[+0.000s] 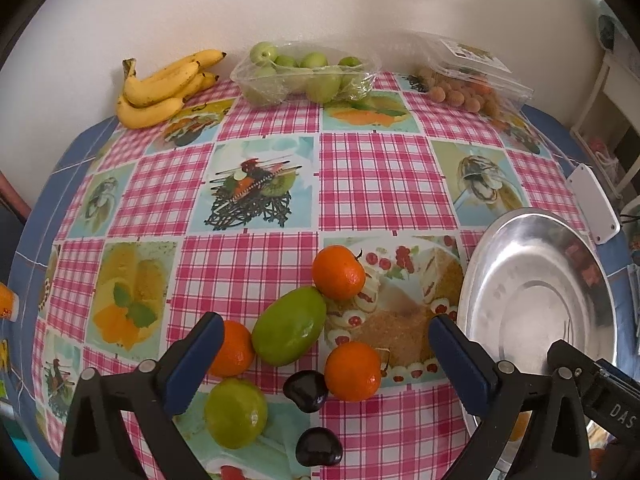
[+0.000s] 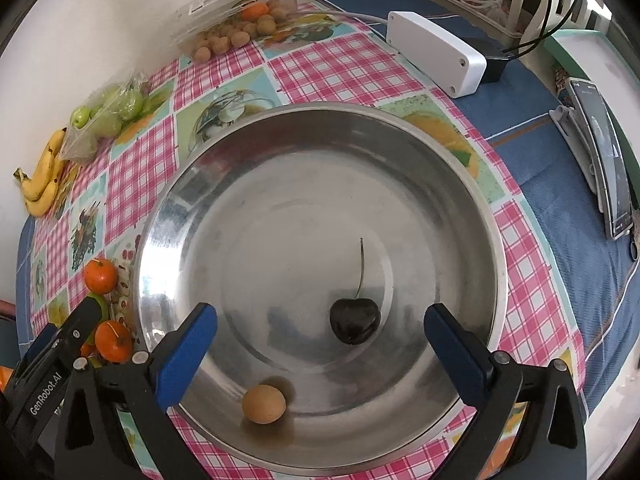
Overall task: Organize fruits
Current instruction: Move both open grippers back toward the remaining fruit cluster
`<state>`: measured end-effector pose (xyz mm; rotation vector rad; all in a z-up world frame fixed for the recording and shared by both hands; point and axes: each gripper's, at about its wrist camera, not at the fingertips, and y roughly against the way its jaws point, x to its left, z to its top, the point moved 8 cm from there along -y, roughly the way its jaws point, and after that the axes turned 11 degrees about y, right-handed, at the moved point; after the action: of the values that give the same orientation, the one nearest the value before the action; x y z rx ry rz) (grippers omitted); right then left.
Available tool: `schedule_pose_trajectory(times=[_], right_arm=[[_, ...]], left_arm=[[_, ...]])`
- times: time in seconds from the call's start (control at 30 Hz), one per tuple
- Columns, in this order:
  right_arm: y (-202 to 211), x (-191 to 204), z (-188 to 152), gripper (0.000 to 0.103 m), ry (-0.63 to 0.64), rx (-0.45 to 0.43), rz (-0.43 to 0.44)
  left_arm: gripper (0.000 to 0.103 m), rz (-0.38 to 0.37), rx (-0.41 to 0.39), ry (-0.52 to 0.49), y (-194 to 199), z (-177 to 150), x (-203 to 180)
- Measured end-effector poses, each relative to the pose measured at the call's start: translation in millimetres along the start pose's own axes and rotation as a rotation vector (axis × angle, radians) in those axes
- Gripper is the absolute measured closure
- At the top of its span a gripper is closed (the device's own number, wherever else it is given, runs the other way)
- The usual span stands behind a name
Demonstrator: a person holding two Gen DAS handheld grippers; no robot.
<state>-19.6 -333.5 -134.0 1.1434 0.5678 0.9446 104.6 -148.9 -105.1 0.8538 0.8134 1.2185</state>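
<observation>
My left gripper [image 1: 326,320] hovers open over a cluster of loose fruit on the checked tablecloth. In the cluster are three mandarins [image 1: 339,272], a green mango [image 1: 289,326], a round green lime [image 1: 236,413] and two dark cherries [image 1: 306,391]. Nothing sits between its fingers. My right gripper [image 2: 320,312] stands wide open above the steel bowl [image 2: 280,200]. A dark cherry [image 2: 354,320] with its stem lies on the bowl floor between the fingers, untouched. A small tan longan [image 2: 264,404] rests near the bowl's front wall.
Along the back wall lie bananas [image 1: 168,84], a clear tub of green fruits [image 1: 308,72] and an open clear box of longans [image 1: 468,80]. A white box [image 2: 436,56] and a phone [image 2: 604,156] lie right of the bowl on blue cloth.
</observation>
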Motion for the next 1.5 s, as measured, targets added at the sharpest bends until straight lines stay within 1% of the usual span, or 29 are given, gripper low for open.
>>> schedule_pose_trajectory(times=[0.17,0.3,0.4,0.5,0.6,0.73,0.9,0.97,1.03,1.27,1.4,1.5], right_arm=[[-1,0,2,0.000,0.006,0.000,0.001],[2,4,1,0.000,0.020,0.000,0.012],[7,10,1,0.000,0.034,-0.006,0.028],[12,16,-1,0.000,0.046,-0.009,0.043],[15,23,-5,0.000,0.051,-0.006,0.071],[16,27,-13,0.000,0.043,-0.002,0.092],[19,26,-20,0.000,0.037,0.012,0.074],[20,27,-23,0.000,0.037,0.017,0.075],[20,29,-25,0.000,0.035,0.023,0.081],[19,30,-35,0.000,0.011,0.045,0.064],[20,38,-39,0.000,0.031,0.053,0.059],[23,47,-38,0.000,0.052,0.045,0.063]], left_arm=[[0.000,-0.010,0.003,0.008,0,0,0],[0.000,-0.049,0.014,0.015,4,-2,-1],[0.000,-0.051,0.010,0.005,9,-3,0],[0.000,-0.027,-0.011,-0.017,17,-2,5],[0.000,-0.003,-0.029,-0.015,22,-2,14],[0.000,0.032,-0.026,-0.012,24,-5,28],[0.000,0.132,-0.032,0.008,27,-9,50],[0.000,0.157,-0.025,0.021,27,-11,59],[0.000,0.164,-0.013,0.036,26,-14,67],[0.000,0.189,0.011,0.075,25,-18,94],[0.000,0.216,0.043,0.089,19,-23,112],[0.000,0.211,0.076,0.120,15,-28,126]])
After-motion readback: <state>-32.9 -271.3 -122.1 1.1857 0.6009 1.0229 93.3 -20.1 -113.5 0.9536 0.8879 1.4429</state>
